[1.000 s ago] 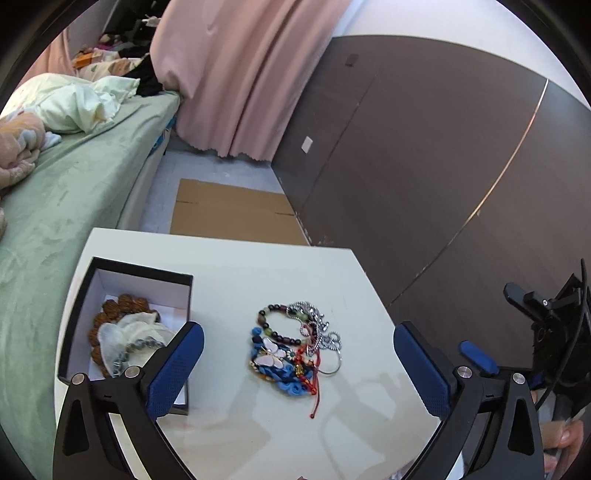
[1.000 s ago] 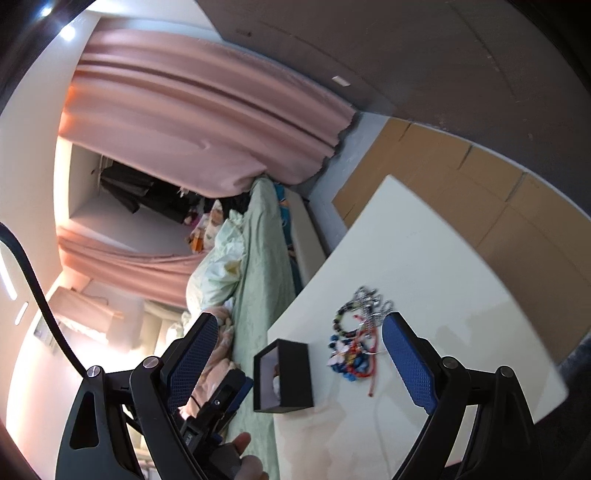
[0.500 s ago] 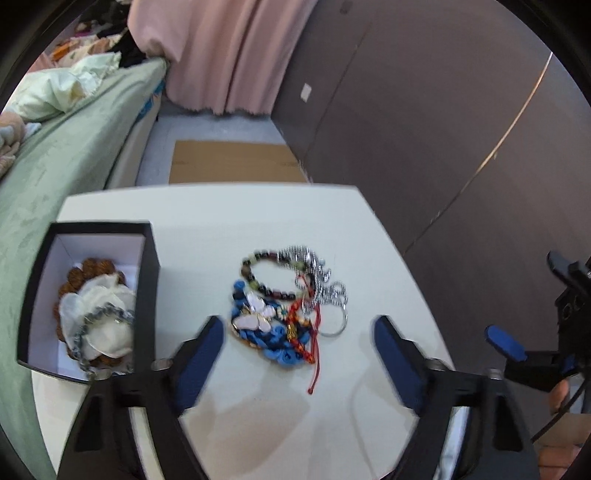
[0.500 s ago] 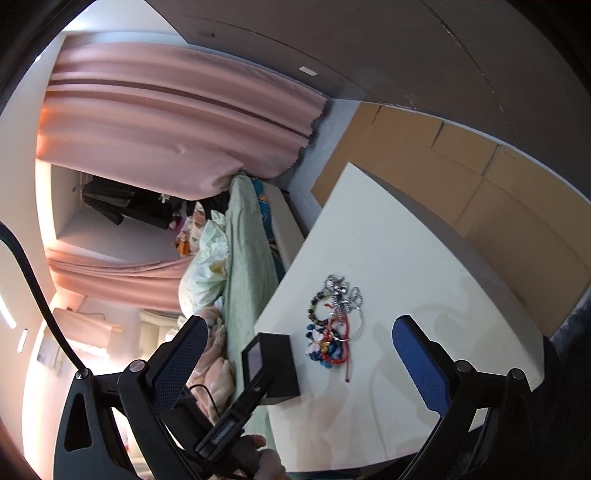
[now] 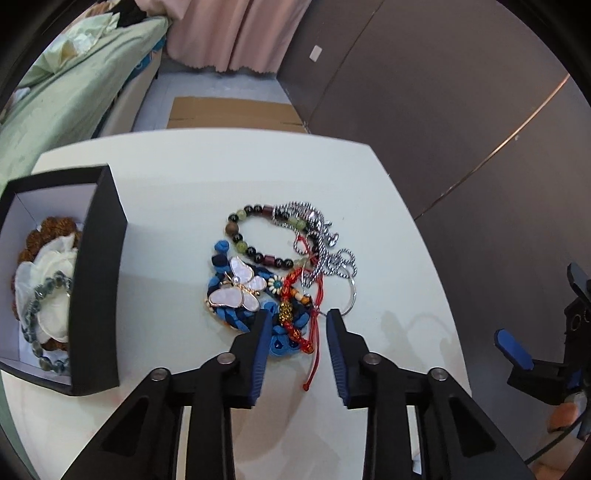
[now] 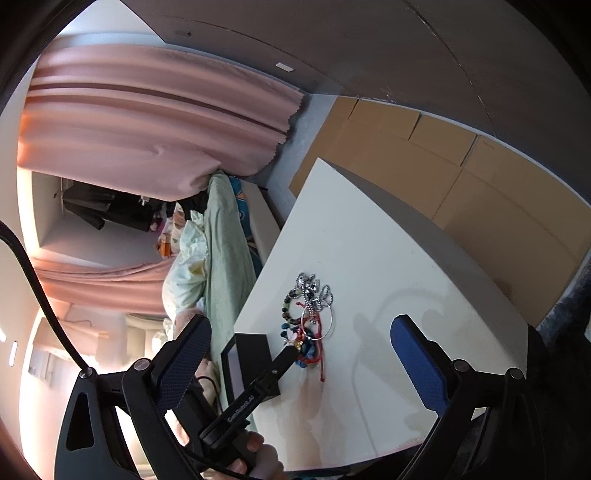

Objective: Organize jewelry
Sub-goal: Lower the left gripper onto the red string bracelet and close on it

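Observation:
A tangled jewelry pile [image 5: 280,266] lies mid-table: dark bead bracelet [image 5: 255,240], silver chain [image 5: 317,236], butterfly brooch [image 5: 236,291], blue knotted cord, red string bracelet [image 5: 314,332]. My left gripper [image 5: 295,325] is low over the pile's near edge, jaws narrowed around the red bracelet and blue cord, not closed. A black box [image 5: 98,266] at the left holds brown beads, a white pouch and a grey bead bracelet [image 5: 37,310]. My right gripper [image 6: 299,354] is wide open and empty, off the table's right side; the pile [image 6: 308,321] and the box [image 6: 251,362] show in its view.
The white table [image 5: 184,184] ends close to a dark wall panel [image 5: 461,110] on the right. A bed with green cover [image 5: 66,81] runs along the left. Flat cardboard [image 5: 236,112] lies on the floor beyond the table, below a pink curtain [image 5: 229,33].
My left gripper has moved forward and down onto the jewelry pile and its jaws have narrowed from wide open. The right gripper has shifted slightly and stays open.

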Demonstrator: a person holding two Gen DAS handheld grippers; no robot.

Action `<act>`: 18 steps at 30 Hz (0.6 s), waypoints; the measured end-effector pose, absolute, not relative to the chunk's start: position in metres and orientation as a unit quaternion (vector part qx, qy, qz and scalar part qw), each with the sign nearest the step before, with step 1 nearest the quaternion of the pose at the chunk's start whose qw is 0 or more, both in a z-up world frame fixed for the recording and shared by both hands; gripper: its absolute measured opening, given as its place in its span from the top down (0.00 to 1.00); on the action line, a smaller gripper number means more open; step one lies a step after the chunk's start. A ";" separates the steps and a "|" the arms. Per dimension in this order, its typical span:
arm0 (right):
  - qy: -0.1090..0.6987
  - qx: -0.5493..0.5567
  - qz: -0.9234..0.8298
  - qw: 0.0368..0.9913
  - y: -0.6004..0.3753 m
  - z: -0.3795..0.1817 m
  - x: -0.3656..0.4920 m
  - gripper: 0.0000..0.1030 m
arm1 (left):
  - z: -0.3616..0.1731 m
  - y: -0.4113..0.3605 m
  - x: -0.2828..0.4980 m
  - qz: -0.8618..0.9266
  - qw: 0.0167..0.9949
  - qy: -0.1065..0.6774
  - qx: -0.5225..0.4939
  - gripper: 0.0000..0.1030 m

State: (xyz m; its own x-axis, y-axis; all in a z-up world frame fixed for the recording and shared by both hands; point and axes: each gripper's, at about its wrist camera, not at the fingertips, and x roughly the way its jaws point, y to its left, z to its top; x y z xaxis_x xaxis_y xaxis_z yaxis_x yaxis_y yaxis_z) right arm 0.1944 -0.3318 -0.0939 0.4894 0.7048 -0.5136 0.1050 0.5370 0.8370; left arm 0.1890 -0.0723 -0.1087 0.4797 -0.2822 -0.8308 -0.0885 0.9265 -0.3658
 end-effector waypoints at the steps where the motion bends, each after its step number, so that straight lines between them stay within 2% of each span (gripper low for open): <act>1: 0.464 0.436 0.201 0.744 -0.331 -0.094 0.195 0.05 | -0.110 -0.073 0.189 -0.055 0.840 0.509 -0.180 0.71; 7: 0.470 0.429 0.202 0.745 -0.327 -0.095 0.198 0.05 | -0.111 -0.079 0.192 -0.045 0.843 0.515 -0.153 0.72; 9: 0.472 0.426 0.201 0.745 -0.325 -0.094 0.199 0.06 | -0.112 -0.082 0.191 -0.036 0.846 0.514 -0.136 0.80; 13: 0.474 0.419 0.201 0.748 -0.322 -0.094 0.199 0.06 | -0.111 -0.082 0.191 -0.037 0.849 0.511 -0.129 0.85; 14: 0.475 0.414 0.201 0.750 -0.320 -0.094 0.199 0.06 | -0.110 -0.082 0.191 -0.039 0.849 0.509 -0.132 0.90; 18: 0.485 0.399 0.202 0.752 -0.314 -0.096 0.201 0.11 | -0.105 -0.081 0.190 -0.045 0.853 0.503 -0.137 0.93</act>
State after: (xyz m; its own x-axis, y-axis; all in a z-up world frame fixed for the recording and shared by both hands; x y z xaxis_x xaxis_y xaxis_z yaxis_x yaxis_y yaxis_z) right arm 0.2007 -0.3142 -0.0962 0.4485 0.6905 -0.5675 0.0839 0.5996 0.7959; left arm 0.1901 -0.0807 -0.1049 0.4910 -0.2132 -0.8447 -0.0613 0.9587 -0.2776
